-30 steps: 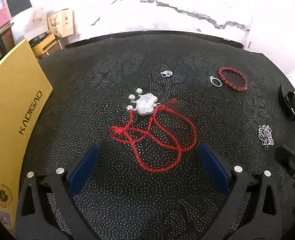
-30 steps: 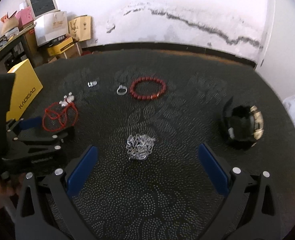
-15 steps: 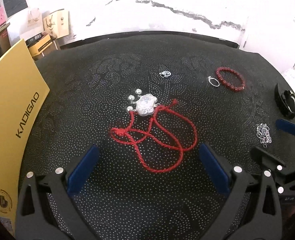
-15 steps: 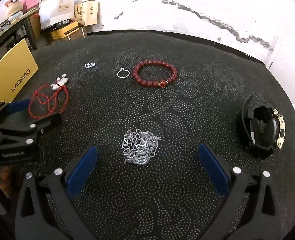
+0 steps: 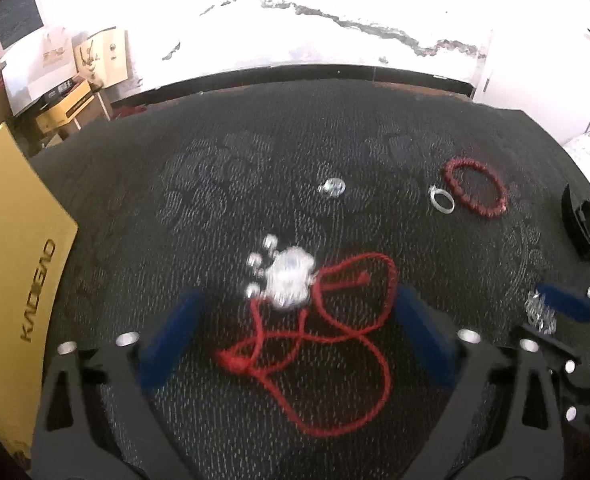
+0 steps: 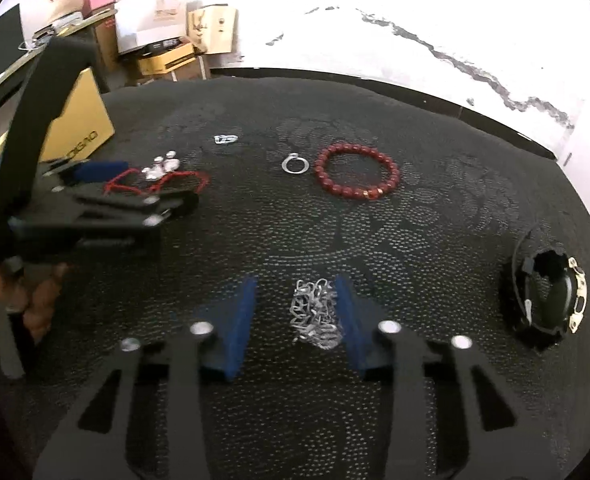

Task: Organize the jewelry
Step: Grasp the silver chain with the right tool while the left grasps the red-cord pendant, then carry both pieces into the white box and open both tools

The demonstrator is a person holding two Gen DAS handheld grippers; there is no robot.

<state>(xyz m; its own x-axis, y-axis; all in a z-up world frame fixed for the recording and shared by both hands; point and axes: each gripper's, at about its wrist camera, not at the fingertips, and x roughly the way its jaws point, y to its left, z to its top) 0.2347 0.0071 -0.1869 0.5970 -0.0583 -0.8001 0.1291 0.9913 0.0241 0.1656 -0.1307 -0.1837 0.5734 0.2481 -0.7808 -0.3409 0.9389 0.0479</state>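
A red cord necklace (image 5: 335, 344) with a silver lock pendant (image 5: 289, 278) lies on the black cloth. My left gripper (image 5: 295, 316) is open, low over it, its fingers either side of the cord. My right gripper (image 6: 295, 312) is half closed around a heap of silver chain (image 6: 315, 316); the right pad is at the chain, the left pad stands apart from it. The necklace also shows in the right wrist view (image 6: 157, 180), partly hidden by the left gripper. The chain shows at the right edge of the left wrist view (image 5: 539, 314).
A red bead bracelet (image 6: 357, 176), a silver ring (image 6: 295, 165) and a small silver clasp (image 6: 225, 139) lie further back. A black watch (image 6: 543, 300) lies at the right. A yellow box (image 5: 11, 264) stands at the left. Cartons stand beyond the table.
Both grippers have dropped and moved forward over their pieces. The right jaws have narrowed around the silver chain. The left jaws stay wide, now straddling the red cord.
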